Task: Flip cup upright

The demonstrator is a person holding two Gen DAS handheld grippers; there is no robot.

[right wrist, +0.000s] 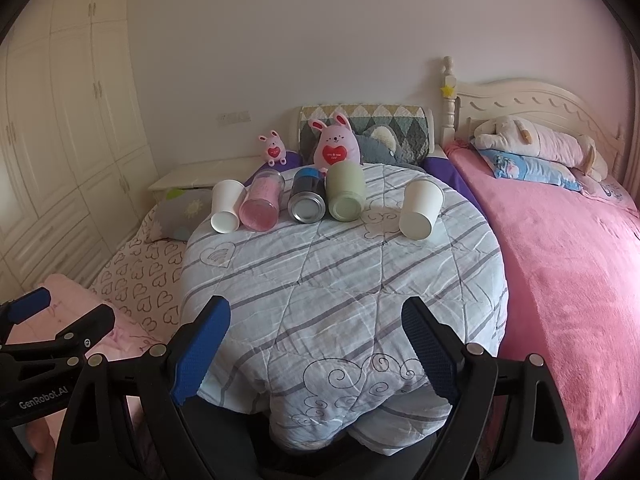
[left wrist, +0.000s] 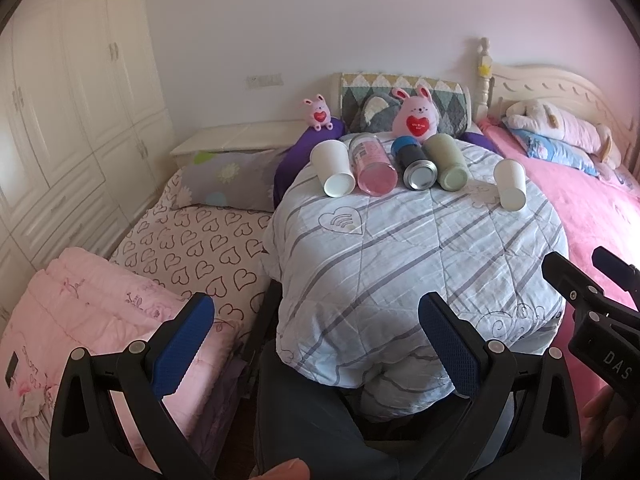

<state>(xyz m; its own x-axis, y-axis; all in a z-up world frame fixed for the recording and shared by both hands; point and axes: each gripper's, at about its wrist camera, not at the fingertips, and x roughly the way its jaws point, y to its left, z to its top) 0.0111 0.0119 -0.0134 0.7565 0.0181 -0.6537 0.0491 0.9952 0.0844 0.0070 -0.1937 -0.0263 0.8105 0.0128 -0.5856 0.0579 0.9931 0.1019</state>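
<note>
Several cups lie on their sides on a striped quilt-covered round surface (left wrist: 400, 248), bottoms toward me. From left: a white paper cup (left wrist: 334, 170) (right wrist: 225, 206), a pink clear cup (left wrist: 372, 166) (right wrist: 262, 202), a dark metal cup (left wrist: 416, 166) (right wrist: 307, 198), a green cup (left wrist: 446, 162) (right wrist: 346, 192), and apart at the right a second white cup (left wrist: 510, 184) (right wrist: 420, 210). My left gripper (left wrist: 316, 344) is open and empty at the near edge. My right gripper (right wrist: 316, 344) is open and empty, also near; it shows at the right edge of the left wrist view (left wrist: 592, 300).
Two pink bunny toys (left wrist: 414, 114) (right wrist: 334, 144) sit behind the cups against a patterned cushion (right wrist: 400, 128). A pink bed (right wrist: 560, 260) lies to the right, a heart-print mattress (left wrist: 192, 248) and folded pink quilt (left wrist: 80, 312) to the left. A white wardrobe (left wrist: 60, 120) stands far left.
</note>
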